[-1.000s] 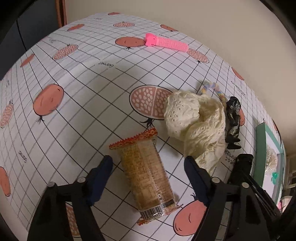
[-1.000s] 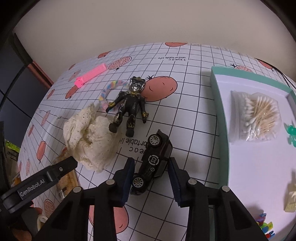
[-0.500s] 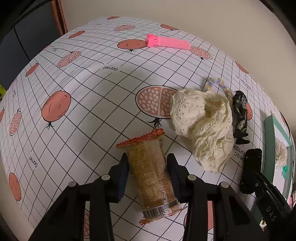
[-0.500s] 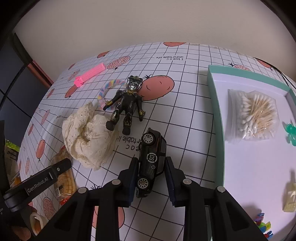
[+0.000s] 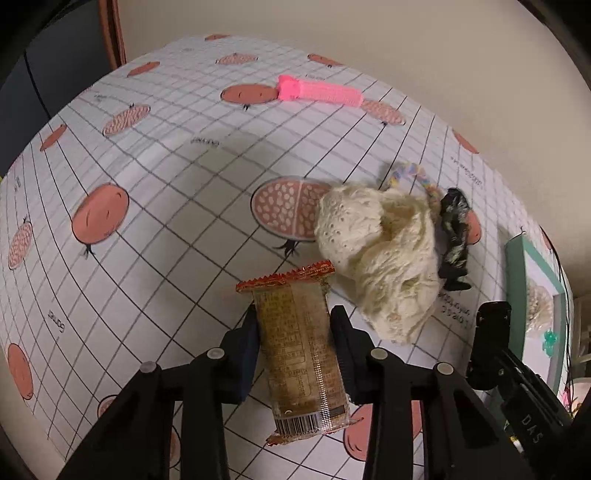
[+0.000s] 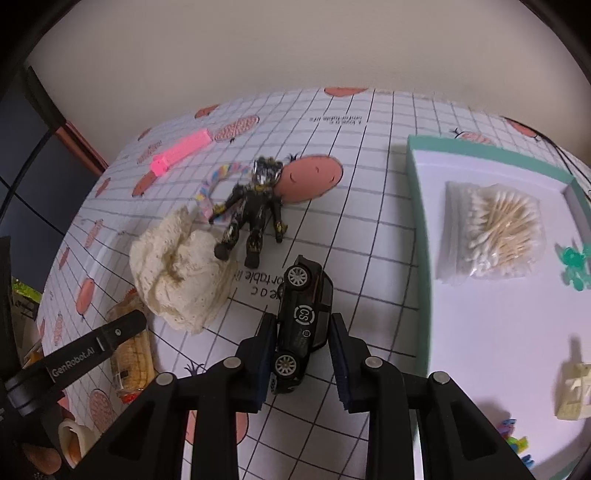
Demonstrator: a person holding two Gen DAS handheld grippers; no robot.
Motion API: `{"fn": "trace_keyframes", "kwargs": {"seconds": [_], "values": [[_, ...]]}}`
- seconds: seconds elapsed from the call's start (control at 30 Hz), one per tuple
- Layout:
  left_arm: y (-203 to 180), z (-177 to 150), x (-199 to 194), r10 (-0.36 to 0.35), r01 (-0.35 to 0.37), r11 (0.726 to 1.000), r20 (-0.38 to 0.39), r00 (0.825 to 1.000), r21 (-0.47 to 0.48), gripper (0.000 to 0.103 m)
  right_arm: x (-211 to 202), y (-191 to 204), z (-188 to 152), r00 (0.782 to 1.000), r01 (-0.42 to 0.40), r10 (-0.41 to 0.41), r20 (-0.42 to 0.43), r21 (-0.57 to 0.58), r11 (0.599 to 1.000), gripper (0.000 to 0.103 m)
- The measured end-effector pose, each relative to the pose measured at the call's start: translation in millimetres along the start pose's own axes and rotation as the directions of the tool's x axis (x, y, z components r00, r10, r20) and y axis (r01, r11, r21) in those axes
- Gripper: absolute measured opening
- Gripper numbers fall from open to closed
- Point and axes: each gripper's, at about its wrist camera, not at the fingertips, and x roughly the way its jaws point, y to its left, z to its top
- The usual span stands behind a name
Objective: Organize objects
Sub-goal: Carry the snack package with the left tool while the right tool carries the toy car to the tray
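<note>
Your table [image 5: 155,236] wears a white cloth with a dark grid and printed pomegranates, whole and halved, and it ends against a plain beige wall [image 5: 406,44]. At the far left edge a brown wooden frame [image 5: 114,33] stands next to a dark panel.

Your left gripper [image 5: 293,345] has its fingers pressed against both long sides of the snack packet [image 5: 299,354], which lies flat on the cloth with its red crimped end pointing away from you. Far back, a pink comb [image 5: 319,92] lies across a pomegranate print. Just right of the packet sits a crumpled cream lace cloth [image 5: 380,258], with a pastel braided loop [image 6: 218,181] and a black action figure [image 6: 255,210] touching its far side.

Your right gripper [image 6: 303,349] has its fingers closed on the sides of a black toy car [image 6: 304,321], which rests on the table.

To the right lies a teal-rimmed tray [image 6: 421,236] with a white floor, holding a bag of cotton swabs [image 6: 491,232], a green clip [image 6: 574,262] and a pale, blurred item at its near edge.
</note>
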Motion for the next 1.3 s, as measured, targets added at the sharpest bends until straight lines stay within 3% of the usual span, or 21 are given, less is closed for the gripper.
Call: {"fn": "trace_keyframes", "kwargs": {"seconds": [0.3,0.5,1.13,1.3], "values": [[-14,7,-37,-0.024,0.021,0.999,0.107,0.994,0.031,0.039,-33,-4,10,0.998,-0.015,0.014,0.062,0.006,1.0,0.03],[-33,4,-47,-0.046,0.039,0.998,0.129,0.991,0.056,0.039,-52,-20,9,0.996,0.007,-0.007,0.085,0.01,1.0,0.03],[-119,-35,-55,-0.155,0.133,0.97,0.098,0.983,0.206,0.039,-97,-131,-9,0.983,0.135,-0.155,0.102,0.182,0.974,0.03],[-137,-45,-52,-0.191,0.173,0.959,0.06,0.98,0.225,0.039,-106,-154,-14,0.978,0.152,-0.179,0.105,0.224,0.963,0.03]]}}
